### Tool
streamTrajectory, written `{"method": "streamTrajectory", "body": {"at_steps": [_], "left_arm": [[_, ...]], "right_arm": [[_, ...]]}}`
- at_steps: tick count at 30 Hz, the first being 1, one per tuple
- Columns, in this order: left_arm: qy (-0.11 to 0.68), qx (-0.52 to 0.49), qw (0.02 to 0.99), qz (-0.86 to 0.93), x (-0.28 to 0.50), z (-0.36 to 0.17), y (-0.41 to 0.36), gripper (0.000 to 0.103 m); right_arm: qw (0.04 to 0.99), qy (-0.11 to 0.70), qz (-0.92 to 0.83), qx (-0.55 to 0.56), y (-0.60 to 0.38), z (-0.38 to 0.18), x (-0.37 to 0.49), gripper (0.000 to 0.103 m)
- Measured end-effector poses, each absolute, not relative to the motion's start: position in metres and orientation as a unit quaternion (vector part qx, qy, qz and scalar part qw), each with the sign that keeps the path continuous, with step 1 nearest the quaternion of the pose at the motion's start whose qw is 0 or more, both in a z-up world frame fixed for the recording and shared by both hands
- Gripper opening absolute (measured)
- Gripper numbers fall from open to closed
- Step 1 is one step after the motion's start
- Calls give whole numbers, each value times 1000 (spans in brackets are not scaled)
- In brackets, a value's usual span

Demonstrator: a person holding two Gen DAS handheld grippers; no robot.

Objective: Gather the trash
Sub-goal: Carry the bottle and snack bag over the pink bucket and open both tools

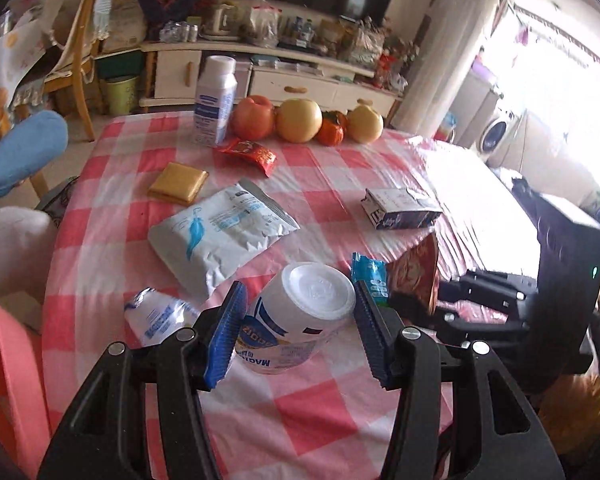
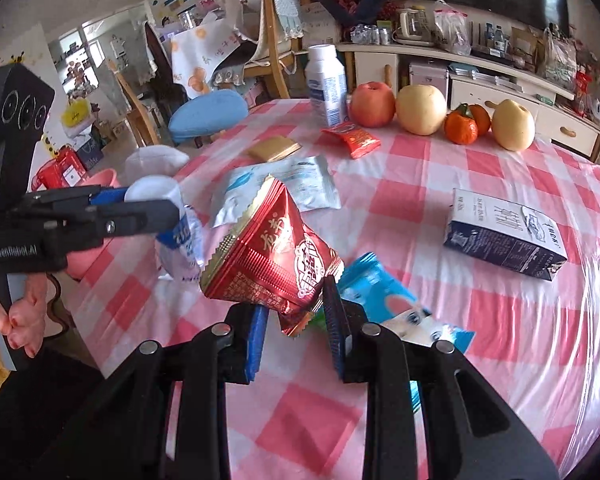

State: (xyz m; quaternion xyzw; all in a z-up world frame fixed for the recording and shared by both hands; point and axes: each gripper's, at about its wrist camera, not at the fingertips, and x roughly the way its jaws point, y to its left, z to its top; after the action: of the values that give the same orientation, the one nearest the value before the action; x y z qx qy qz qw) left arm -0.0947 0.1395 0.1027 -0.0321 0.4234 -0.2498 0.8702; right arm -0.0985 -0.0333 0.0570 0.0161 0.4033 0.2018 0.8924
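My left gripper (image 1: pixel 296 324) is shut on a crushed clear plastic bottle (image 1: pixel 300 316) with a white cap and blue label, held just above the checked tablecloth (image 1: pixel 320 412); it also shows in the right wrist view (image 2: pixel 176 236). My right gripper (image 2: pixel 296 312) is shut on a red foil snack bag (image 2: pixel 272 256), lifted off the table. A blue wrapper (image 2: pixel 380 292) lies under it. A silver pouch (image 1: pixel 216 232), a small red wrapper (image 1: pixel 248 154), a tan packet (image 1: pixel 178 183) and a dark milk carton (image 2: pixel 504 236) lie on the table.
An upright white bottle (image 1: pixel 216 100), an apple (image 1: pixel 253 117), two pears and two tangerines (image 1: pixel 332 128) stand along the far edge. A pink bin (image 1: pixel 4 364) stands at the left of the table. Chairs and a blue stool (image 1: pixel 28 152) are beyond.
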Motion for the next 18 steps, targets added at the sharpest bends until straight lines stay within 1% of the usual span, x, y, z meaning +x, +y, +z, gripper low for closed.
{"method": "streamTrajectory", "body": {"at_steps": [8,18], "left_arm": [[390,-83,890,-219,-105,118,192,55],[327,-165,922,-129,-111,144,294,55]], "right_arm": [[884,411,224,11,3,63,-111,28],[867,400,296,-3,84,88,-118,29]]}}
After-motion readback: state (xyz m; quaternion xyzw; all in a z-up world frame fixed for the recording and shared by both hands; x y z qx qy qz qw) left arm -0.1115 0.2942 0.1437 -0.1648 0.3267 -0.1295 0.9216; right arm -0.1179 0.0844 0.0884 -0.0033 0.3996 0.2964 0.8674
